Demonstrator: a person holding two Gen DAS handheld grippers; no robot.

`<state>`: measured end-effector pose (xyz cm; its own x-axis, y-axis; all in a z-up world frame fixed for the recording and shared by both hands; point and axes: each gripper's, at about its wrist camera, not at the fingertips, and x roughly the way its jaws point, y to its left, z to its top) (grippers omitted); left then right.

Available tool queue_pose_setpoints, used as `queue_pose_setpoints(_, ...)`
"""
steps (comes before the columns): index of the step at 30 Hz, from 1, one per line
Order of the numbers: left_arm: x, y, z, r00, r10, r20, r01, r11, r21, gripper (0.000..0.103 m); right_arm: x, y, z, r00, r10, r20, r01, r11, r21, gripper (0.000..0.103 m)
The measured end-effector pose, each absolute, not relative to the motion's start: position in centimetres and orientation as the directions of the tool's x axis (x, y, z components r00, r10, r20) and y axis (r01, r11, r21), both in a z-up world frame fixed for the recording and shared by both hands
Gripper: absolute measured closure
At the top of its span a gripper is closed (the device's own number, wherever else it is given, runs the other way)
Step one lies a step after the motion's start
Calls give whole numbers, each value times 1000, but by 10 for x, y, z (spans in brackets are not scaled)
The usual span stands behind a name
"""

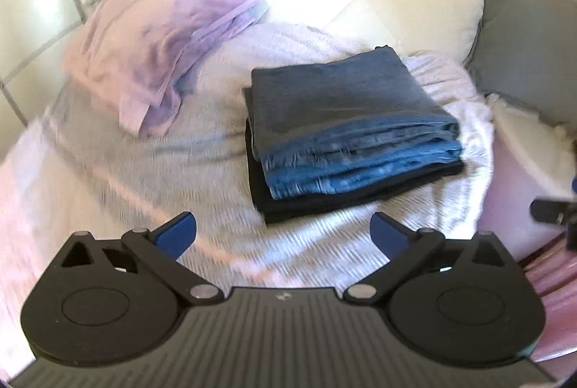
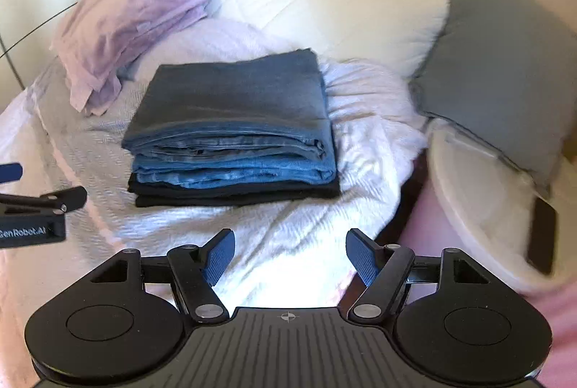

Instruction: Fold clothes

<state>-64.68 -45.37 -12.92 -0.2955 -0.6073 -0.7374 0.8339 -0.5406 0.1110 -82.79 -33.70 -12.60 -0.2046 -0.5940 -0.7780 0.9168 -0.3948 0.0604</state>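
Observation:
A folded pair of blue jeans (image 1: 346,121) (image 2: 234,121) lies in a neat stack on top of a folded black garment (image 1: 324,200) (image 2: 234,195), on the pale bedspread (image 1: 144,179) (image 2: 317,236). My left gripper (image 1: 283,233) hangs above and in front of the stack, jaws wide open with nothing between its blue pads. My right gripper (image 2: 290,256) is likewise open and empty, back from the stack's near edge. The left gripper's side (image 2: 32,215) shows at the left edge of the right wrist view.
A crumpled lilac garment (image 1: 162,42) (image 2: 130,31) lies at the back left. A white pillow (image 1: 378,13) (image 2: 342,16) and a grey cushion (image 1: 530,38) (image 2: 505,70) stand behind. A white tub (image 2: 479,207) sits at the right, off the bed's edge.

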Motion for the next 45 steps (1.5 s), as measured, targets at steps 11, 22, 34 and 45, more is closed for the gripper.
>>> queue_pose_setpoints(11, -594, -375, -65, -406, -569, -715, 814, -581, 0, 2, -757, -249, -66, -270, -606, -748, 892, -450, 42, 31)
queue_pose_setpoints(22, -595, -374, -43, -446, -543, -711, 818, -570, -78, 5, -760, -254, -43, -276, -630, -725, 908, -418, 17, 31)
queue_pose_setpoints(34, -580, -386, -40, -416, -596, -687, 863, -497, -91, 5, -747, -273, -40, -270, -634, -725, 913, -408, 18, 31)
queue_pose_setpoints(45, -565, -385, -48, -372, -630, -682, 896, -437, -85, 4, -730, -278, -45, -257, -630, -732, 923, -384, 6, 31)
